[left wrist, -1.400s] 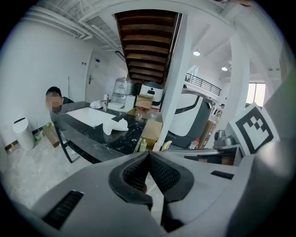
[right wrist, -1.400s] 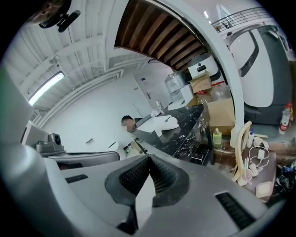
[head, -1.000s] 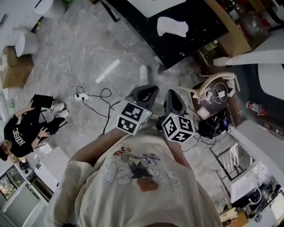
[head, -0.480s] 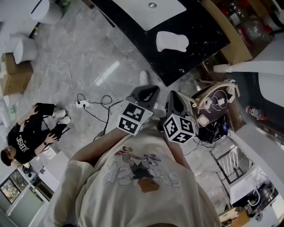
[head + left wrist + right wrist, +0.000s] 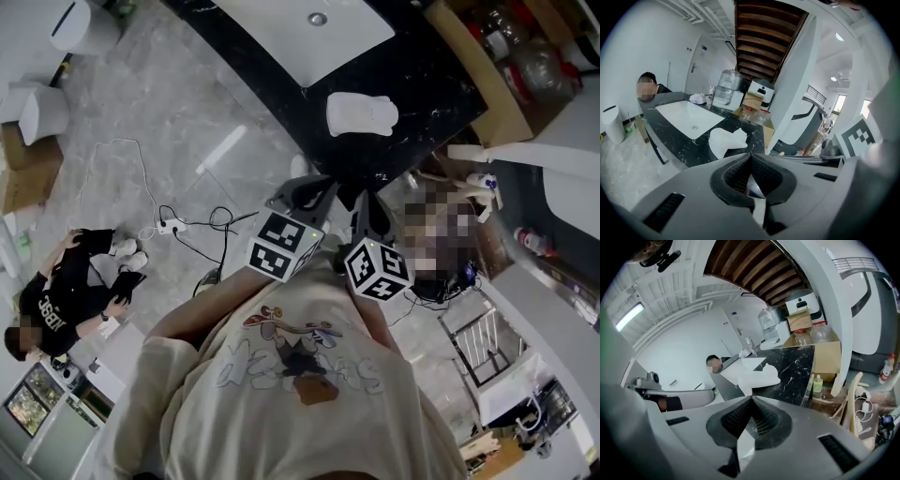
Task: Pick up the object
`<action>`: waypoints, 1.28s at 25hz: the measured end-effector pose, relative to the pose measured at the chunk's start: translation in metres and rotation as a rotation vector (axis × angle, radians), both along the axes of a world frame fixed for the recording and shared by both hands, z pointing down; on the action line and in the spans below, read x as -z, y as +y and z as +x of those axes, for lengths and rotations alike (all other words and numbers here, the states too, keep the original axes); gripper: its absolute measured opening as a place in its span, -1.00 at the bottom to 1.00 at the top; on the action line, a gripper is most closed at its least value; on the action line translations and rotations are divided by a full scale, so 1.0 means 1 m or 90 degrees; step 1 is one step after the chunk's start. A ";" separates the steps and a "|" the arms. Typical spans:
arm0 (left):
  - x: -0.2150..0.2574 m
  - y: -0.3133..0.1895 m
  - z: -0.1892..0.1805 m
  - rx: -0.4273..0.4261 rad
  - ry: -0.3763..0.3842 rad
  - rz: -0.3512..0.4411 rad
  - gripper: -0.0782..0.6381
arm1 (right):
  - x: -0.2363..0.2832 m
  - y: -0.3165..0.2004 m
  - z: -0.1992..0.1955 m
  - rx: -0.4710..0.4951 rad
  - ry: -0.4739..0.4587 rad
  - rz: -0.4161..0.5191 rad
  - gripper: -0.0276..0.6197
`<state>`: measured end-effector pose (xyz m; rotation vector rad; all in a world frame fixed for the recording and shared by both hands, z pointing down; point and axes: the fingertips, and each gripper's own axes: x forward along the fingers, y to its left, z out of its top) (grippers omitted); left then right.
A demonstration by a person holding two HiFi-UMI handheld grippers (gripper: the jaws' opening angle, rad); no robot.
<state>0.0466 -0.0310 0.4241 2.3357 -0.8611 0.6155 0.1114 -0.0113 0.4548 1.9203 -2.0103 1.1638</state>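
- At the far left a seated person [image 5: 64, 302] is on the floor, well apart from the work. Loose cables [image 5: 183, 220] trail over the tiles between that person and the one holding the grippers. Neither bears on the pick, though the cables look like something to step round
- The left gripper [image 5: 302, 193] is held just ahead of the chest and tilted downward, with its marker cube [image 5: 284, 247] facing up. Its own view shows the two jaws pressed together at the tips with nothing between them. I judge this a sensible carrying posture, since nothing is within reach to close on yet
- Ahead of both grippers the white object [image 5: 362, 114] lies flat on the black marble counter [image 5: 441, 80]. It sits near the front edge, just beside the white basin [image 5: 305, 33], with bare stone all round it. That open spot should allow an approach from the near side. I cannot tell what the object is from here; it may be a folded cloth or a soft moulded piece
- The right gripper [image 5: 366, 201] sits just beside the left one and points the same way, its jaws likewise closed on nothing. Both aim at the counter as a pair, so either could take the object, and whichever does must open first
- Farther right a cardboard box [image 5: 483, 84] stands against the counter's end, apart from the object and unlikely to crowd the reach
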 end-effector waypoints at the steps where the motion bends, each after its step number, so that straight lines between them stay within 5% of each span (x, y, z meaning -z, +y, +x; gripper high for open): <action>1: -0.001 -0.007 0.000 0.000 0.001 -0.002 -0.74 | 0.000 -0.007 0.001 -0.002 0.003 -0.001 -0.86; 17: 0.007 -0.116 -0.006 -0.051 0.021 0.016 -0.74 | 0.007 -0.111 -0.004 -0.054 0.035 0.008 -0.86; 32: 0.001 -0.146 -0.015 -0.099 0.050 -0.009 -0.74 | 0.003 -0.132 -0.011 -0.122 0.045 -0.013 -0.85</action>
